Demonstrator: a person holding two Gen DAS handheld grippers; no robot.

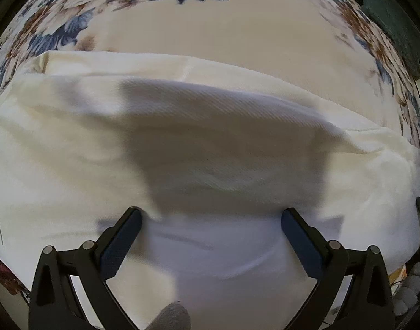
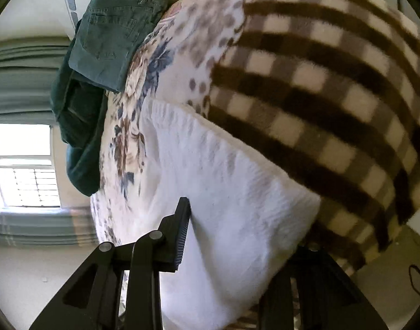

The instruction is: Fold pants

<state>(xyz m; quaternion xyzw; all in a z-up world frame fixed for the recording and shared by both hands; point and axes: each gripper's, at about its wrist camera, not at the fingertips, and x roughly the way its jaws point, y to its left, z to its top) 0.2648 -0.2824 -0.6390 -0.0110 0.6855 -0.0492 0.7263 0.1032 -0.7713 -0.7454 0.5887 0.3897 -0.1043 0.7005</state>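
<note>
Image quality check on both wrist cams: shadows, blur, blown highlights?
Left wrist: a broad dark shadow lies across the white pants ahead of the open left gripper; floral bedspread slightly soft. Right wrist: window blown out, checked blanket motion-blurred, strong fisheye curvature.

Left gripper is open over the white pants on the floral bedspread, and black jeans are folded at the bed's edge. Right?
Not quite: the jeans are green, per the right wrist view. The left gripper is open over the white pants on the floral bedspread.

Pants (image 1: pixel 210 137) spread on the bedspread (image 1: pixel 237 27).
A second pair of pants (image 2: pixel 110 38) is laid over the bedspread's edge; a blanket (image 2: pixel 333 96) is piled beside the spread pants.
</note>
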